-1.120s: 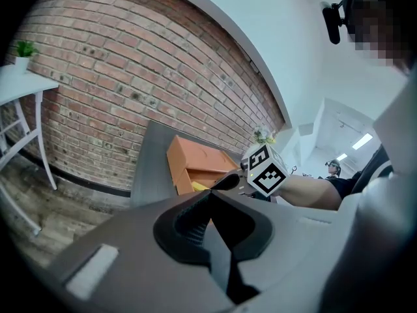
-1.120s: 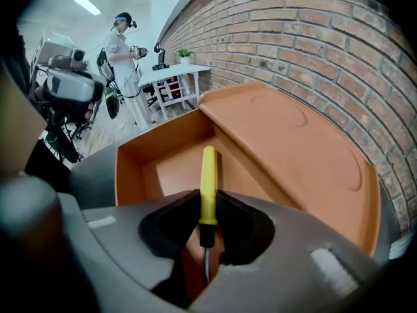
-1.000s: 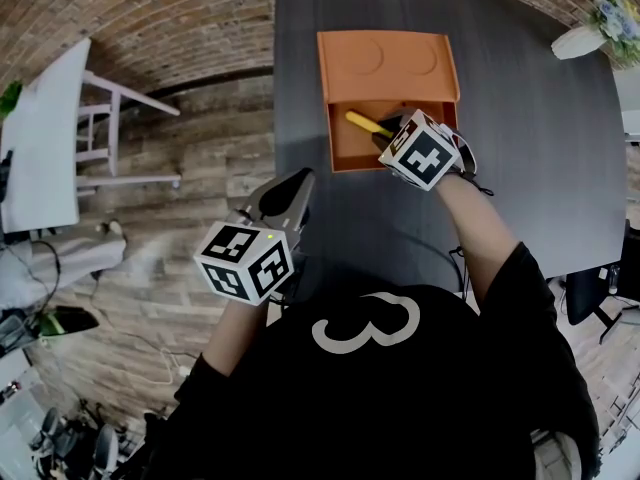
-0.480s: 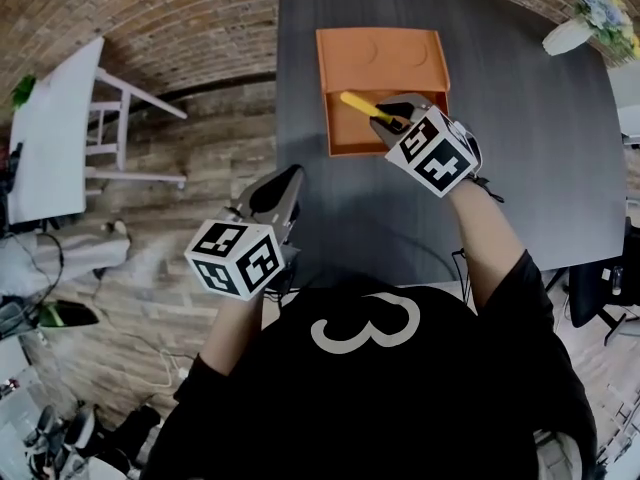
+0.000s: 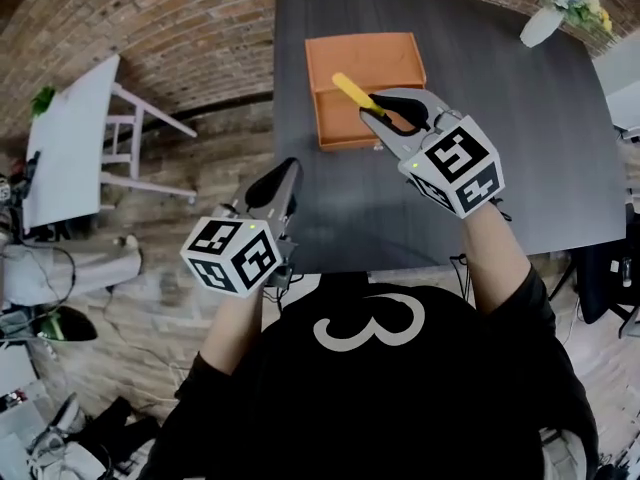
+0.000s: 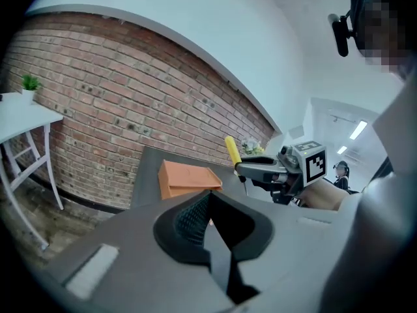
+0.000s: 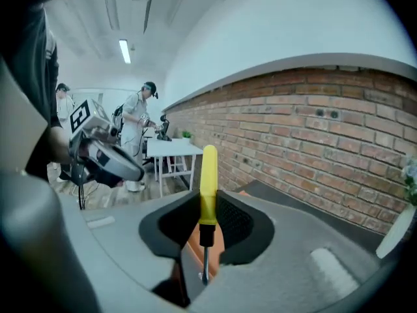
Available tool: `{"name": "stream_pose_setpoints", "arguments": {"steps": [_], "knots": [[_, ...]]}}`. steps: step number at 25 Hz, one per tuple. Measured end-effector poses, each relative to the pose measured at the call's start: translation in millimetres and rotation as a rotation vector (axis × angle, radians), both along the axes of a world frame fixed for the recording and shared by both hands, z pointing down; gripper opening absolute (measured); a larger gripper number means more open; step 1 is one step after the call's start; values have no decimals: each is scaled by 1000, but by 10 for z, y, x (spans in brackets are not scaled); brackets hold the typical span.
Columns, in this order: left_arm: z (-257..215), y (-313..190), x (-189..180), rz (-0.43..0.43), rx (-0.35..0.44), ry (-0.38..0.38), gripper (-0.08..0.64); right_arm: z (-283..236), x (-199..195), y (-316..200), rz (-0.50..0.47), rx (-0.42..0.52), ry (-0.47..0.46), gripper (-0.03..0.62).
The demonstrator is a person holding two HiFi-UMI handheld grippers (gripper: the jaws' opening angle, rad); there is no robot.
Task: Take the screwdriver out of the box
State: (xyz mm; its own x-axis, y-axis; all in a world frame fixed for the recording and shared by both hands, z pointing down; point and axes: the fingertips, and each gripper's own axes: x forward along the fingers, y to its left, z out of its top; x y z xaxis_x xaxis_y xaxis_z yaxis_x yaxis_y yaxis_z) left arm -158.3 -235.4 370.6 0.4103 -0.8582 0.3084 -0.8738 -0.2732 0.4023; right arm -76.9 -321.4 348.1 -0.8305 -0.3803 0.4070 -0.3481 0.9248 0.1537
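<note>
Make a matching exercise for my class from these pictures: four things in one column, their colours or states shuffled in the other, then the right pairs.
Things
1. screwdriver
2. box
3. left tongs
4. right tongs

States
A. orange, open
B. shut, holding nothing
C. yellow handle, held in the air
D. clamped on a tool

Pairs: 1-C, 2-A, 3-B, 4-D

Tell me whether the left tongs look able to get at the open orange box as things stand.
Probably yes: the left tongs hold nothing, and only dark grey tabletop shows between them and the open orange box.
</note>
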Motion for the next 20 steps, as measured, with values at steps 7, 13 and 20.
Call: {"name": "stream_pose_setpoints", "arguments": {"steps": [7, 13, 20], "knots": [[-267, 242, 327, 27, 64, 36, 12, -463, 461, 522, 70, -13, -221, 80], [-540, 467, 609, 74, 120, 68, 12, -613, 871, 910, 119, -53, -359, 81], [-774, 706, 865, 106, 209, 24, 12, -572, 1251, 1319, 142, -157, -430, 81]]}}
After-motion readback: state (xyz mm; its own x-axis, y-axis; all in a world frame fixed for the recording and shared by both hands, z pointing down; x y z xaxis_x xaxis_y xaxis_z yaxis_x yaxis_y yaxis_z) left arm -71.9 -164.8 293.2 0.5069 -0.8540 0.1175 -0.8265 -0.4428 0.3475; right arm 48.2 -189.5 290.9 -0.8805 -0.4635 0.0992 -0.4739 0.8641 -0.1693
